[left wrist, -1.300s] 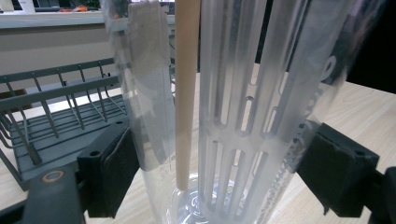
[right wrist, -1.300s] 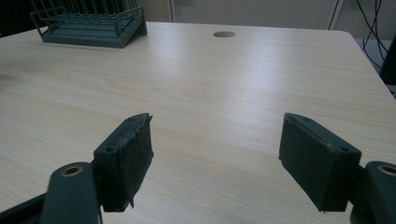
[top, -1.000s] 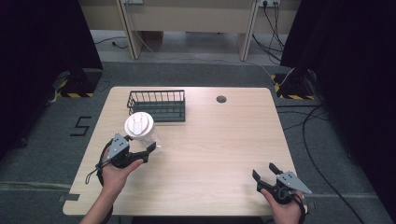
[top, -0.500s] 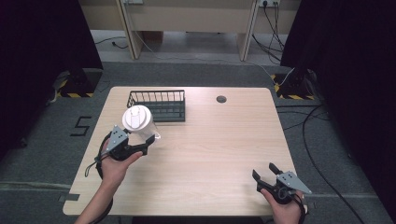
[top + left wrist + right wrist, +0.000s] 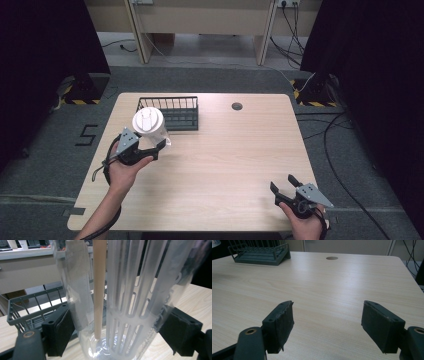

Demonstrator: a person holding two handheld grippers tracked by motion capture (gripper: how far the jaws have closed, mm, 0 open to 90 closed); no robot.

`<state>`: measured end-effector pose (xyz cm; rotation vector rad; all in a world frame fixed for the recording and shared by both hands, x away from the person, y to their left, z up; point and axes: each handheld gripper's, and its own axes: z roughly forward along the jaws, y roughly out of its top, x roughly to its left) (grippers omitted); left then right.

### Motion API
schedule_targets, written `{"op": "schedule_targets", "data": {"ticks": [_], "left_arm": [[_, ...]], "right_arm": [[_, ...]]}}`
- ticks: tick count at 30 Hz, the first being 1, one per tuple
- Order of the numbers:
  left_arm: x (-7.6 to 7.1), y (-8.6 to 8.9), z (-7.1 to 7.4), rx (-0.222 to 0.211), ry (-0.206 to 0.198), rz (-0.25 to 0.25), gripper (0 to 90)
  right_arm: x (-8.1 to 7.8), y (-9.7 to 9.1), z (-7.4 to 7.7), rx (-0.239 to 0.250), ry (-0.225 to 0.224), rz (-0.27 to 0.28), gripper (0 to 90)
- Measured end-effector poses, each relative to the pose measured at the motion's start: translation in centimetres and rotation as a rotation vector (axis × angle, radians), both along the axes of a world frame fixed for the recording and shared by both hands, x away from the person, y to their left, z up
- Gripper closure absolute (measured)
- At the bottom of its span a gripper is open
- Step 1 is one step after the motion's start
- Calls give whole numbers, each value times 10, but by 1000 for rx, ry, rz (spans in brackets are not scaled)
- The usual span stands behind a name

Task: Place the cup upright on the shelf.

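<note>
left fingers (image 5: 58, 332) clamped on clear cup (image 5: 125, 302) | cup apparently lifted beside basket (image 5: 172, 114) | right fingers (image 5: 284, 322) apart

You are working in a lab or recording studio. Black curtains (image 5: 45, 55) hang on both sides, cables (image 5: 345, 135) trail across the grey carpet (image 5: 235, 80), yellow-black hazard tape (image 5: 80, 101) marks the stand feet, and a plain wooden surface (image 5: 235, 160) sits alone in the middle, with wall sockets (image 5: 287, 2) behind.

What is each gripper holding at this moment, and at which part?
The left gripper holds a clear plastic cup with a white lid, its jaws pressed on opposite sides of the lower wall. The right gripper is open and holds nothing.
</note>
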<state>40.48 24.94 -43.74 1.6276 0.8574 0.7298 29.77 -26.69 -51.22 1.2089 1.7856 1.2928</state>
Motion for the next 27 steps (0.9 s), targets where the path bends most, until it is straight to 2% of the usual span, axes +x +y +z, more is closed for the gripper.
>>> {"op": "schedule_targets", "data": {"ticks": [10,27], "left_arm": [[14,1,7,12,6,12,179],[51,5,26,14,10,48,179]], "right_arm": [[0,0,0,1,0,0,264],[1,0,0,18,10,-2,265]]}}
